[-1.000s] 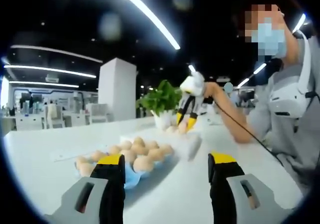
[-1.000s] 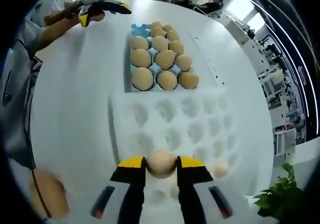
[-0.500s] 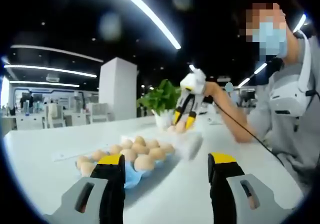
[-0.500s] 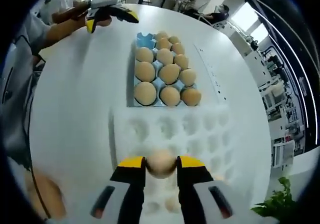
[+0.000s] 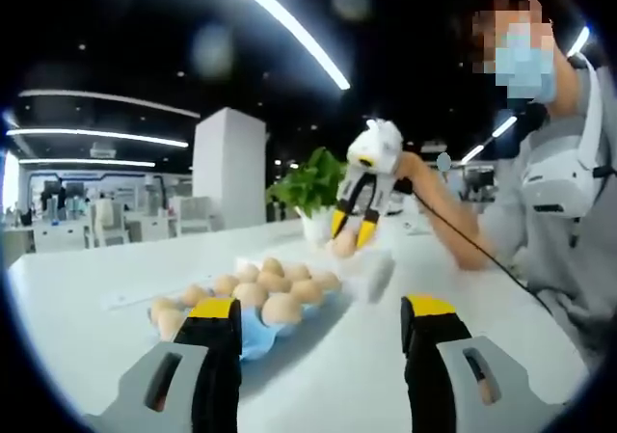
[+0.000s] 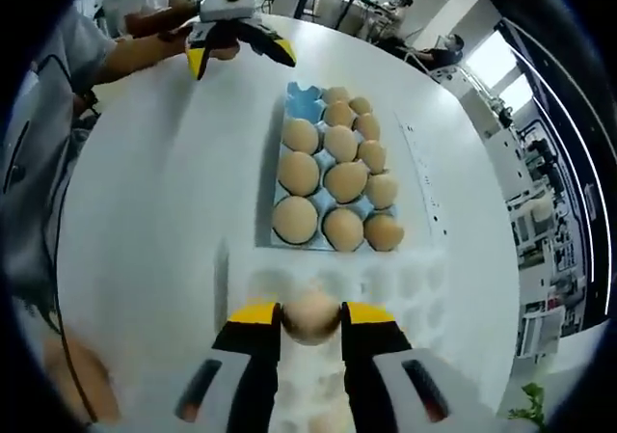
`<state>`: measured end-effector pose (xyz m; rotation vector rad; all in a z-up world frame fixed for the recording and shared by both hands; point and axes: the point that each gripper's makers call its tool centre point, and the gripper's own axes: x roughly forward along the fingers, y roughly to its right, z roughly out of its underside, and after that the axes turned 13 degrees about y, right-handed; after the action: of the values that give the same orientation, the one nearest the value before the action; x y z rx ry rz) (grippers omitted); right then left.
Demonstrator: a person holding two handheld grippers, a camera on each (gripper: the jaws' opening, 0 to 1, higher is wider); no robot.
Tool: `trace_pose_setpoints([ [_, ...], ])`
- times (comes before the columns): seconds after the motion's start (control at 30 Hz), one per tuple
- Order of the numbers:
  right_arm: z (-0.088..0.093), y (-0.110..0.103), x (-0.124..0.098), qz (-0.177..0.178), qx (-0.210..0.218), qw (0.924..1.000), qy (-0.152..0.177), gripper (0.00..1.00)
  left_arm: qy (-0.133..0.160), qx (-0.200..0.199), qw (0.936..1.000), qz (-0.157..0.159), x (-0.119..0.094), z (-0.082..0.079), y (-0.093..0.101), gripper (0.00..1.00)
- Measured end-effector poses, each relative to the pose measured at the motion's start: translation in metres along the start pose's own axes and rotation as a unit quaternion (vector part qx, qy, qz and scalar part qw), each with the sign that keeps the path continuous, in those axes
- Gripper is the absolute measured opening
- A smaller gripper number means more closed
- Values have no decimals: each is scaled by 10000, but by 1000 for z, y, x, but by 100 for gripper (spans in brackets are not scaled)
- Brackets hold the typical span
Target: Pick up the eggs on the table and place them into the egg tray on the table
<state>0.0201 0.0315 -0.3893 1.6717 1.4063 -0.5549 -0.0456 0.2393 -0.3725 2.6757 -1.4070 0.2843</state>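
Brown egg (image 6: 310, 317) clamped between yellow-tipped jaws of right gripper (image 6: 310, 319), held above moulded white egg tray (image 6: 405, 284) on round white counter (image 6: 164, 202). Blue carton of brown eggs (image 6: 333, 177) just beyond tray, toward counter's middle. Left gripper (image 5: 323, 332) low over counter near its edge, jaws apart, nothing between them. Placing step in hand, by the look of it: next, lower over an empty cup, then release gently to avoid cracking.

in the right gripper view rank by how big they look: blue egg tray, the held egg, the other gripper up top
1. blue egg tray, clearly largest.
2. left gripper.
3. egg held by the right gripper; it sits nearest the camera, so its true size against the far gripper is unsure.
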Motion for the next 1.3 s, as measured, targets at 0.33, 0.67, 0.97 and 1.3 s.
trace_pose_setpoints([
  [0.33,-32,2,12,16,-555,9976,417,26,142,35,9998,-118,-2,-6,-5,68],
  [0.67,-48,1,19,-67,-770,9949,652,26,317,116,9990,-290,-5,-13,-13,70],
  [0.97,-67,6,19,98,-938,9899,1056,26,389,214,9979,-469,-7,-15,-21,73],
  [1.3,-88,6,27,125,-1033,9846,1403,26,522,174,9968,-588,-10,-18,-27,74],
])
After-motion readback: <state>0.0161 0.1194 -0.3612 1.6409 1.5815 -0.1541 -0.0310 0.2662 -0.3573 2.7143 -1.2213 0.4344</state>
